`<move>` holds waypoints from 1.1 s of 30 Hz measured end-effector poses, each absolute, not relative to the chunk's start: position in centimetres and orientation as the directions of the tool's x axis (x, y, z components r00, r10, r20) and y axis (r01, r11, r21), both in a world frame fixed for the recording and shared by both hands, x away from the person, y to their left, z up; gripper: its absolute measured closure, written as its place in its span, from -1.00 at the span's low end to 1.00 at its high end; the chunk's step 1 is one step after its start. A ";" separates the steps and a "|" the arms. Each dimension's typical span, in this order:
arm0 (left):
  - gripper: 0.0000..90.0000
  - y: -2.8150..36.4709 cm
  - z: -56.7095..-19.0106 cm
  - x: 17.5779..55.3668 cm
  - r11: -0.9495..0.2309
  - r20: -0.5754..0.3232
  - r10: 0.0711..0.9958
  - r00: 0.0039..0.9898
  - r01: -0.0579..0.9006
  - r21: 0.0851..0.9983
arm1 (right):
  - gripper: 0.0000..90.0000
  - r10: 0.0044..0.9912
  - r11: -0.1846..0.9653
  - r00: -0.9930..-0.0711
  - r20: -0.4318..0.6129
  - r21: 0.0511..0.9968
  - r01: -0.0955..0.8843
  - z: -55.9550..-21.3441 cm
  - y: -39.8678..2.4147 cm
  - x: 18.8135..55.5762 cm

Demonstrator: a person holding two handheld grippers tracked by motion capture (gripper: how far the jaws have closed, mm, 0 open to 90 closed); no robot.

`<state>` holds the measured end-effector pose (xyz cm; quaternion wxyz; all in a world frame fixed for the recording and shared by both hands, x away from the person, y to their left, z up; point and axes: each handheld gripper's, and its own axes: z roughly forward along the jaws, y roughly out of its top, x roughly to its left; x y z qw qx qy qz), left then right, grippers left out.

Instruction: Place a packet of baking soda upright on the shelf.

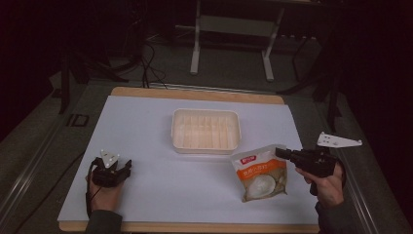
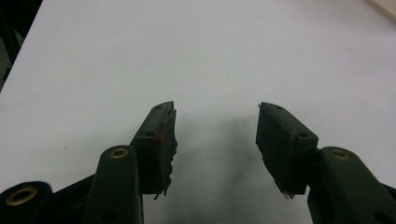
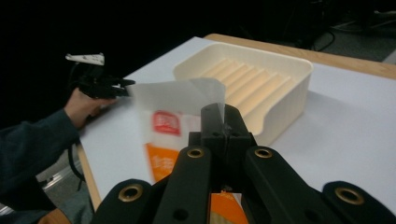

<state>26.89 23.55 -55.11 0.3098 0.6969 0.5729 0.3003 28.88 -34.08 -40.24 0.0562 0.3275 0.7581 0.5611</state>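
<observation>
Right gripper (image 1: pixel 281 152) clamped on top corner of orange-and-white snack bag (image 1: pixel 259 174), bag on white table sheet (image 1: pixel 146 131) just before cream tray (image 1: pixel 206 129), left gripper (image 1: pixel 127 168) jaws apart, holding nothing, well left of bag.

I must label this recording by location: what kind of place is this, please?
Probably a lab or workshop recording station, not a home. A table covered with a white sheet stands in a dark room, cables run across the floor behind it, and a bare metal stand is beyond.
</observation>
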 end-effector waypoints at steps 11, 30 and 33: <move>0.05 23.6 -55.1 26.9 -0.148 0.062 0.985 0.161 0.611 0.778 | 1.00 0.616 0.105 -0.741 0.266 0.905 0.412 -38.1 -33.8 28.4; 0.05 23.6 -55.1 26.8 -0.140 0.059 0.987 0.153 0.604 0.785 | 1.00 0.636 -0.007 -0.695 0.335 0.903 0.429 -37.0 -32.2 28.6; 0.05 23.6 -55.1 26.8 -0.136 0.055 0.987 0.151 0.601 0.788 | 1.00 0.640 -0.034 -0.682 0.356 0.899 0.437 -36.8 -31.6 28.8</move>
